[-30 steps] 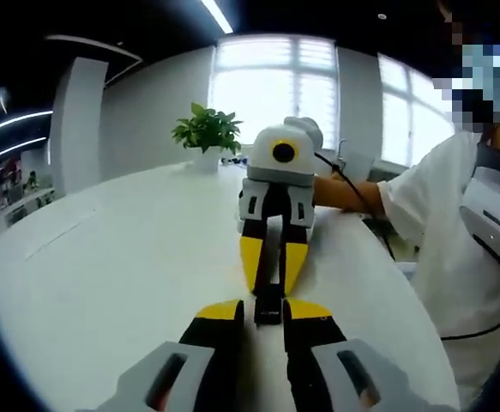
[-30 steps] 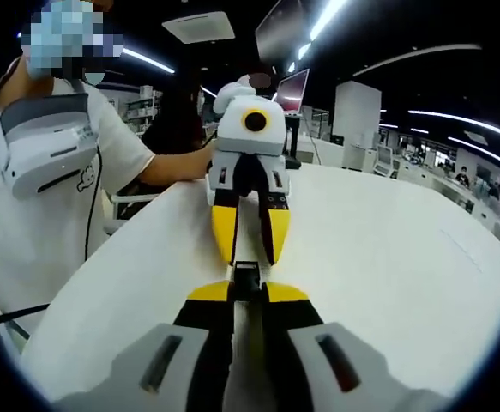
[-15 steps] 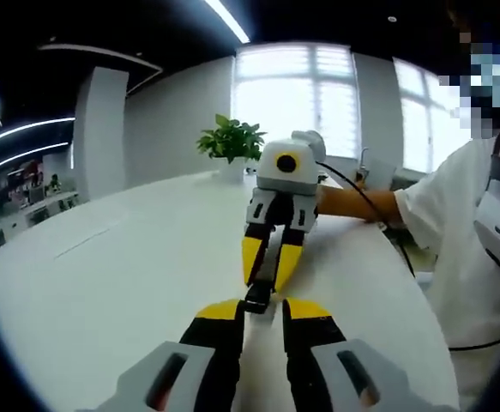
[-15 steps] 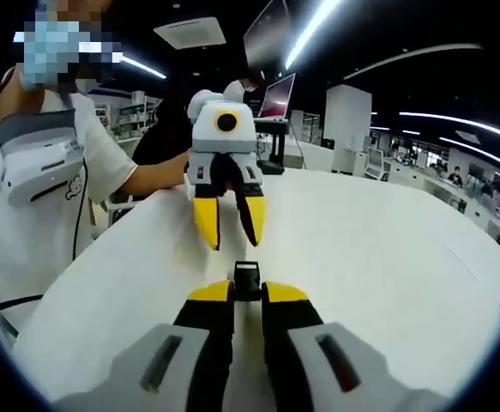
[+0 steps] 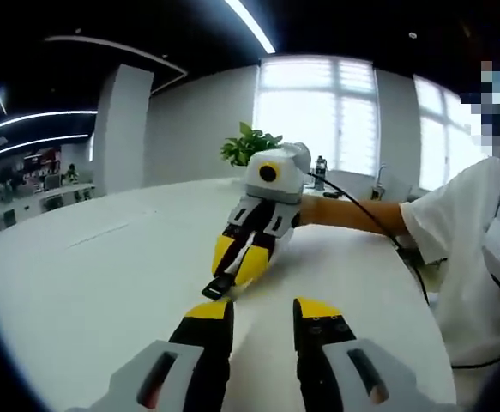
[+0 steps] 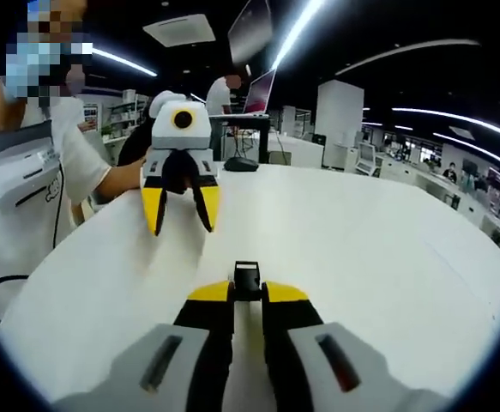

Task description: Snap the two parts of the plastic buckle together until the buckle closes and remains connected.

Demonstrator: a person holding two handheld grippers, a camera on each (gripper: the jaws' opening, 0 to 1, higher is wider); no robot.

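The left tool (image 6: 179, 209), now open and empty, has been withdrawn toward 10 o'clock; the buckle (image 6: 246, 281) stays gripped by the closed right tool (image 6: 247, 294), apparently joined.

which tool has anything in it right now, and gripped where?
Right tool pinches the black buckle by its rear end; front sticks out. Left tool is open, holding nothing.

Ahead of my left gripper (image 5: 262, 311) the white table (image 5: 104, 283) lies bare on the left; its jaws stand apart with nothing between. The right gripper (image 5: 237, 262) blocks the centre line just beyond, pinching the black buckle (image 5: 219, 286). A person's forearm (image 5: 352, 213) and torso close the right side. A potted plant (image 5: 251, 144) and bottle (image 5: 319, 172) stand at the far edge. From the right gripper view, table (image 6: 387, 249) to the right is open.
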